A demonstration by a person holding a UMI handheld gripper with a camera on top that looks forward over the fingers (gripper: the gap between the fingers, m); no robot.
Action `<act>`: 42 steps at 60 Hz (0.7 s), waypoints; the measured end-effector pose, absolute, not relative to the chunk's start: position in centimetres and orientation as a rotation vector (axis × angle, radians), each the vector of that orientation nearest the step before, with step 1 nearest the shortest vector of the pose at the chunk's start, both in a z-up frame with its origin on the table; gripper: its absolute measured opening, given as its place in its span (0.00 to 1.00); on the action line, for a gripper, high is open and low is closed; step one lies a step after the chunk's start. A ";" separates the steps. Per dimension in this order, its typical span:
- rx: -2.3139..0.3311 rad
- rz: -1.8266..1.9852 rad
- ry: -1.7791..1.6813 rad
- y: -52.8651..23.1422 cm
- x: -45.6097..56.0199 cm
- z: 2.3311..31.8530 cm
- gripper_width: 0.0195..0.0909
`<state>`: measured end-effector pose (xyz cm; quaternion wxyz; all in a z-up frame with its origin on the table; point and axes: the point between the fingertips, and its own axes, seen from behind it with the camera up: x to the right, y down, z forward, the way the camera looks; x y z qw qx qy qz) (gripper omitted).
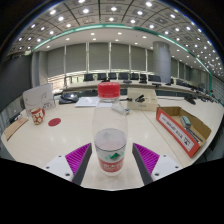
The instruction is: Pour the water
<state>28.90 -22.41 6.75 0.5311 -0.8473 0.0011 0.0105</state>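
I have the gripper (111,168) clamped on the red-capped bottle (109,125), upright between my fingers; its cap looks sealed, so tilting toward the distant cup (37,114) may pour nothing.

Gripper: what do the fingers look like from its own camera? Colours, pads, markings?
The gripper shows two dark, nearly black fingers that angle inward toward the tips. Each carries a magenta pad with a ridged texture on its inner face. No cables, markings, hand or sleeve show in this view.
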 end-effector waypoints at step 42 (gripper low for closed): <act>-1.956 -0.133 -0.080 -16.9 26.3 9.5 0.26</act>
